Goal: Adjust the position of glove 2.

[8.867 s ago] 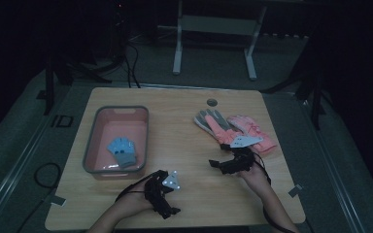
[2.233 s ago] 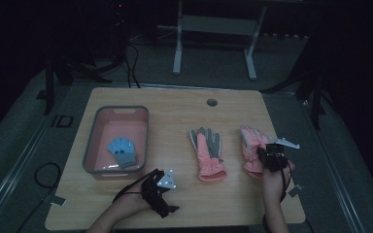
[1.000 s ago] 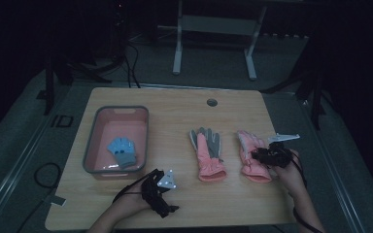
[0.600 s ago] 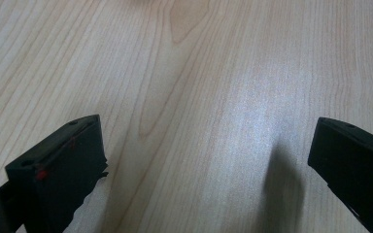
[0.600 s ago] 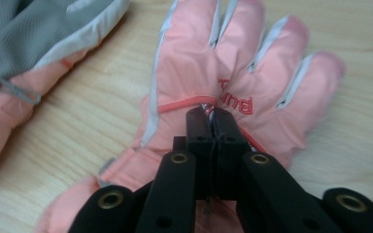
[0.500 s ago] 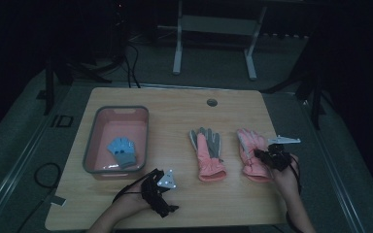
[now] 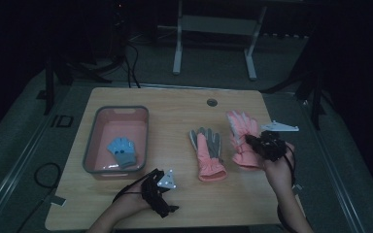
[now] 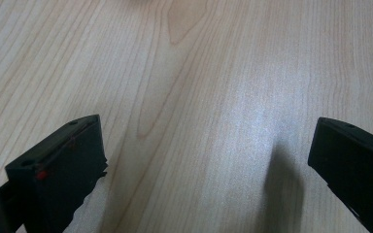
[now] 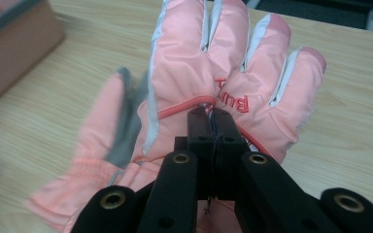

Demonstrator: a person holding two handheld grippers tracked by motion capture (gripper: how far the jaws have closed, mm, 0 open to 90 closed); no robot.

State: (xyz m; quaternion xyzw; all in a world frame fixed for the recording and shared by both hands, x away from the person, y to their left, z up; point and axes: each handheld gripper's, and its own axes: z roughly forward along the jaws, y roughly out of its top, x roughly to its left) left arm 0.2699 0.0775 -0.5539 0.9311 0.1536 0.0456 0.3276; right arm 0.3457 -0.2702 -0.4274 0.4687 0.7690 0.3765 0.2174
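I'm seeing the high view running dim and grainy: floor and far bg nearly black, only the table (image 7: 175, 104) catching soft overhead light. Left gripper view is looking much brighter, w/ a pale glare patch spreading mid-right on the wood and a dark soft-edged shadow falling beside the right jaw; jaws themselves are reading out of focus. Right gripper view is evenly lit, the pink glove (image 9: 213, 63) staying sharp, while the second glove (image 9: 102, 145) at left is smearing w/ motion blur.
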